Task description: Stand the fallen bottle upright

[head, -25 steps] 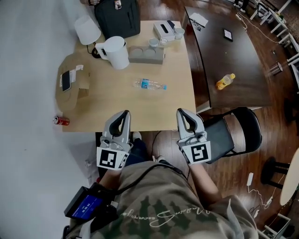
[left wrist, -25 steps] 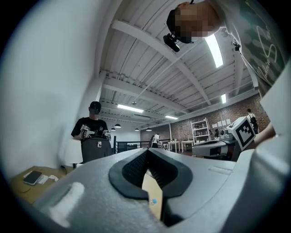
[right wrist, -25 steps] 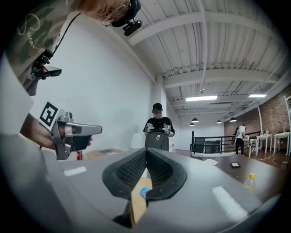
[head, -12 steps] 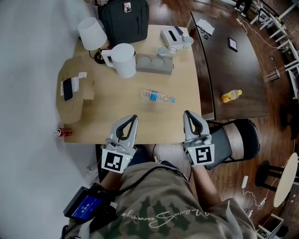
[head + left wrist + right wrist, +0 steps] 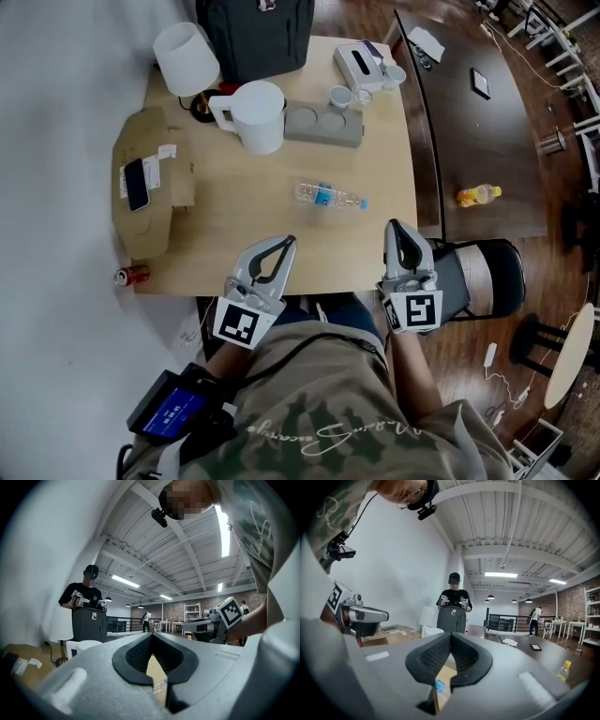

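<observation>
A clear plastic bottle [image 5: 330, 196] with a blue label lies on its side in the middle of the light wooden table [image 5: 234, 234]. My left gripper [image 5: 287, 242] is shut and empty over the table's near edge, short of the bottle and to its left. My right gripper [image 5: 393, 226] is also shut and empty, at the table's near right corner, right of the bottle. In the left gripper view the bottle [image 5: 160, 686] shows low through the gap behind the closed jaws. The right gripper view shows the bottle [image 5: 441, 689] the same way.
A white jug [image 5: 258, 114], a lamp shade [image 5: 186, 56], a black bag [image 5: 255, 33], a grey cup tray [image 5: 323, 125] and a tissue box [image 5: 361, 64] stand at the back. A cardboard box [image 5: 150, 211] with a phone lies left. A black chair [image 5: 487, 277] is right.
Both grippers have moved forward towards the table and now reach its near edge, closer to the bottle. The bottle has stayed lying in the same spot on the table.
</observation>
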The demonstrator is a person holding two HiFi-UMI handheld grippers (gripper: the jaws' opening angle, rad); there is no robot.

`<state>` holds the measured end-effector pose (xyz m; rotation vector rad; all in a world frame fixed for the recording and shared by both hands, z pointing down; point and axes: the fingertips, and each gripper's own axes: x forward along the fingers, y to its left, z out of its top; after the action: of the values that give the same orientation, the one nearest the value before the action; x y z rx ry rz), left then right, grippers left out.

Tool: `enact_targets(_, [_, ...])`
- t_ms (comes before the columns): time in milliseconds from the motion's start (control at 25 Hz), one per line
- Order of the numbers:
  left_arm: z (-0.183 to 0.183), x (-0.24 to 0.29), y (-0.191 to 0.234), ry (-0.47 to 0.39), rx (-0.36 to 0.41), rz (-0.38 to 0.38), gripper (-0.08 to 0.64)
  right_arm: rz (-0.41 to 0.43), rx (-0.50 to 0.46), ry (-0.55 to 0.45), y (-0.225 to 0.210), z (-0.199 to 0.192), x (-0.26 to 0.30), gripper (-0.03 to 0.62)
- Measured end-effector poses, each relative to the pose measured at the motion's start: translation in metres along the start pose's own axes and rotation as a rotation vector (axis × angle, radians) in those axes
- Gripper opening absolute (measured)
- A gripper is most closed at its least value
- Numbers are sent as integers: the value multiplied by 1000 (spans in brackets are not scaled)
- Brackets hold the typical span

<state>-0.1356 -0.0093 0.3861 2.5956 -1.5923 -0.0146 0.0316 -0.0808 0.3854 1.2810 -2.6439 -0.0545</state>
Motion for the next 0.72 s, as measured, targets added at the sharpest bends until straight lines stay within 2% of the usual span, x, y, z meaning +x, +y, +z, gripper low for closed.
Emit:
enact_targets(240, [-4, 27, 5, 4, 42, 45, 2, 60, 3, -38, -10, 3, 18, 3])
enact_targets(320, [-13, 41, 1, 49, 22, -7, 2, 87, 1, -55, -14, 6, 23, 3])
enact_targets(400, [-27, 61, -10, 124, 10, -116, 2, 105, 8, -60, -21, 5, 26, 3])
enact_targets(480, [-37, 80, -18, 180, 70, -196, 2, 117, 22, -56, -28, 0, 28, 3])
enact_targets(640, [-40, 103, -25, 218, 283, -255, 2, 140, 54, -32, -34, -11, 35, 2])
enact_targets(720, [-45, 112, -27, 245, 340, -286, 2, 148, 66, -62, -38, -9, 35, 3])
